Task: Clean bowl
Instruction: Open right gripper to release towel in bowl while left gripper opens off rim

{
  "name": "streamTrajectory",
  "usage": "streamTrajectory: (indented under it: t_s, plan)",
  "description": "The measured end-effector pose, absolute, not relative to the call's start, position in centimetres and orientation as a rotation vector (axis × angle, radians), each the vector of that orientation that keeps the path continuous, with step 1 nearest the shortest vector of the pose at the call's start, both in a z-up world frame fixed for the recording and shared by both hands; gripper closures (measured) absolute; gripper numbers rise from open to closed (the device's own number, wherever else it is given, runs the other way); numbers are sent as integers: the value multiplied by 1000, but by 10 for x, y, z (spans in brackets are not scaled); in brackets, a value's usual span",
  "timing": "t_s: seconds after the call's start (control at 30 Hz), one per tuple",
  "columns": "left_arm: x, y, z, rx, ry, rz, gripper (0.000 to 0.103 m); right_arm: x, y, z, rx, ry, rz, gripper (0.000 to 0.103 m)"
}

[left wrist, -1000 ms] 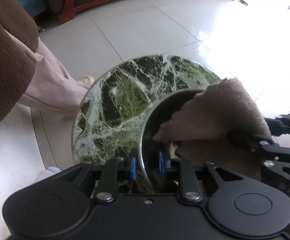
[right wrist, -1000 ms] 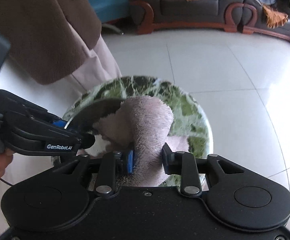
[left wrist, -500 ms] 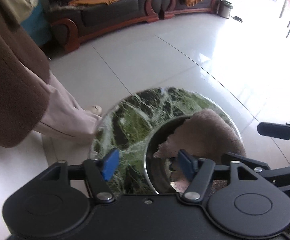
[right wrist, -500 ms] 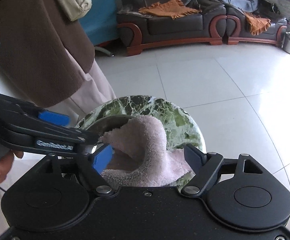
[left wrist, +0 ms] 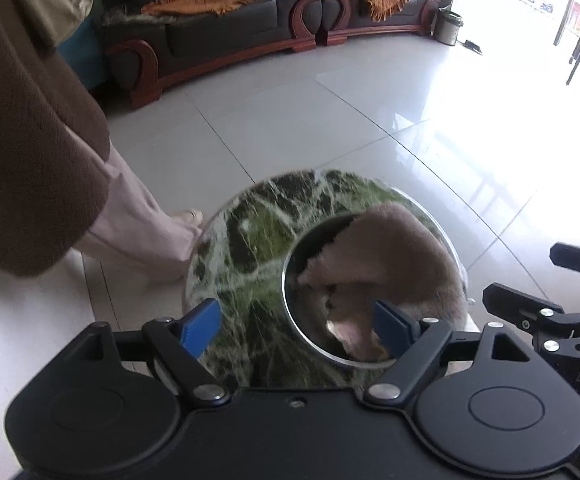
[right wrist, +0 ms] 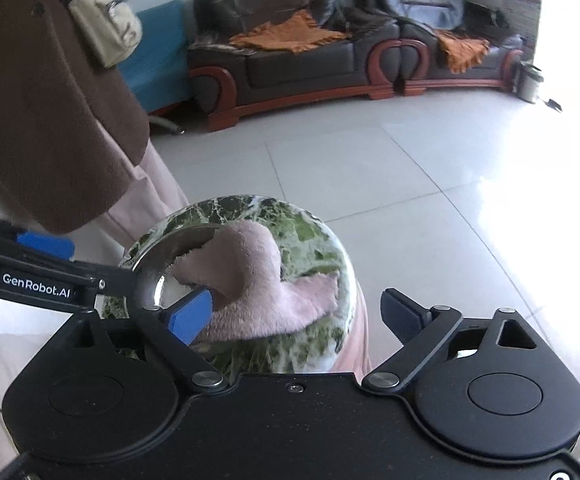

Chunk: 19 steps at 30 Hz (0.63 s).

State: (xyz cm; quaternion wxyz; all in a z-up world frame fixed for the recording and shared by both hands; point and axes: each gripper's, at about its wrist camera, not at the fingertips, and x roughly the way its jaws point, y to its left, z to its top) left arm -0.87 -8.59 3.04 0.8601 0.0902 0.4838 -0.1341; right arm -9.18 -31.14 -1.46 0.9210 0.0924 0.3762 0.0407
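Above the marble table (left wrist: 250,248), both grippers tilt downward, fingers opening wide, clear of bowl (left wrist: 290,304) and cloth (right wrist: 258,280).

Both wrist cameras look steeply down from close above, sharing the marble table (left wrist: 250,240) and sofa (right wrist: 290,60).

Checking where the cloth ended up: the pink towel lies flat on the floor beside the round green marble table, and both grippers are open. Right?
Not quite. The pink towel isn't on the floor; it's draped over the metal bowl on the green marble table, as the right wrist view shows. The left gripper and the right gripper do stand open, jaws opening.
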Motion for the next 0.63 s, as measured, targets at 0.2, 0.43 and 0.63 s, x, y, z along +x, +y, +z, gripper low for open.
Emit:
streamTrajectory:
  t_s: [0.2, 0.43, 0.63]
  plan:
    - [-27, -79, 31, 153, 1055, -262, 21, -122, -313, -20, 237, 779, 49, 9]
    - [-52, -67, 42, 103, 1044, -218, 21, -157, -307, -22, 210, 761, 40, 8]
    - [-74, -63, 53, 84, 1017, -236, 21, -177, -305, -18, 229, 746, 36, 8]
